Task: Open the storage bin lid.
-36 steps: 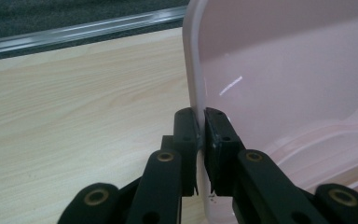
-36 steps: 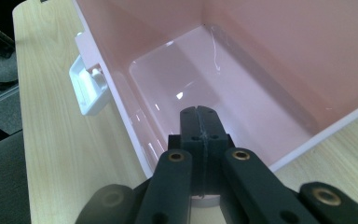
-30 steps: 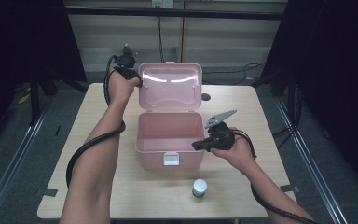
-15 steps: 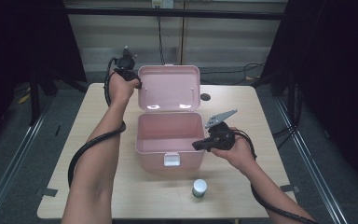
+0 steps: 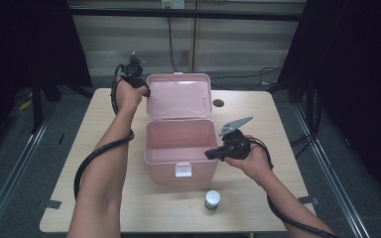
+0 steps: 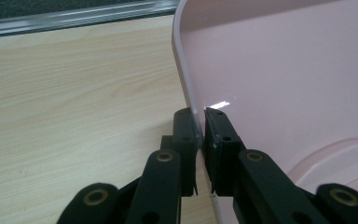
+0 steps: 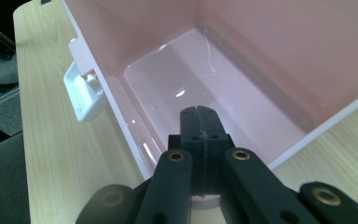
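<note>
A pink plastic box (image 5: 178, 163) stands open mid-table, its lid (image 5: 178, 96) raised at the back. My left gripper (image 5: 144, 90) is at the lid's left edge. In the left gripper view its jaws (image 6: 200, 116) are shut on the lid's thin rim (image 6: 186, 88), one pad on each side. My right gripper (image 5: 211, 154) is at the box's front right corner. In the right gripper view its jaws (image 7: 199, 114) are pressed together with nothing between them, hanging over the rim above the empty inside (image 7: 200, 70). A white latch (image 7: 84, 95) sits on the front wall.
A small white jar with a green lid (image 5: 212, 199) stands near the table's front edge, in front of the box. A round cable hole (image 5: 219, 103) is in the tabletop behind the box. Both grippers' black cables trail over the table. Dark floor surrounds the table.
The lid's top edge has sunk slightly and the bright glare on its inside has gone, with the left gripper still on its rim. The right gripper has stayed put.
</note>
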Action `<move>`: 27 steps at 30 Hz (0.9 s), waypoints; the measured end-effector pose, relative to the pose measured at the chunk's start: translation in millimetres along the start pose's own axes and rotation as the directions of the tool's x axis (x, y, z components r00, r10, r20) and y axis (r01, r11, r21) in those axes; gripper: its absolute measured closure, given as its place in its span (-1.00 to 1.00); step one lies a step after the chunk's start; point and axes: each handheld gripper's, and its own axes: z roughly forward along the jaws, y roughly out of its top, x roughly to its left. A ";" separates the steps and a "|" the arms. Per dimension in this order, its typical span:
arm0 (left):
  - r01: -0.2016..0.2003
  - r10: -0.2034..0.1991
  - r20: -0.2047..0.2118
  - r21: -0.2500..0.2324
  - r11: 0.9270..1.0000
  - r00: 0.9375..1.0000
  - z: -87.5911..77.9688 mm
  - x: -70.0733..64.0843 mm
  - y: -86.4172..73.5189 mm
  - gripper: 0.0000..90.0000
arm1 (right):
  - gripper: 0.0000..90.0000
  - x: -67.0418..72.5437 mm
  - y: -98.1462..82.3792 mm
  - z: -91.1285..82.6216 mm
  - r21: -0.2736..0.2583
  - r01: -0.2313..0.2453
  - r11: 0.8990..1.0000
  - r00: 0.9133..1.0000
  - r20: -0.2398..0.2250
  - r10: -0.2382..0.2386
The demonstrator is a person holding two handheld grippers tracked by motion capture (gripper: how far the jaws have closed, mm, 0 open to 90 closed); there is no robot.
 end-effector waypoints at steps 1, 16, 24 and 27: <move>0.003 -0.003 -0.002 0.000 1.000 1.000 0.8 0.0 -0.2 0.85 | 1.00 0.0 -0.1 0.0 -0.001 0.000 1.000 1.000 0.001 0.000; 0.008 -0.008 -0.011 0.032 0.999 1.000 15.4 8.5 -10.3 0.79 | 1.00 -0.4 -0.1 -0.5 0.002 -0.001 1.000 1.000 0.005 0.001; 0.018 -0.018 -0.004 0.037 0.999 1.000 22.0 11.2 -14.7 0.82 | 1.00 -0.5 -0.3 -0.6 0.001 -0.003 1.000 1.000 0.004 0.003; 0.015 -0.015 -0.005 0.048 0.999 1.000 22.9 12.1 -15.9 0.83 | 1.00 -0.8 -0.7 -0.6 -0.003 -0.004 1.000 1.000 0.003 0.004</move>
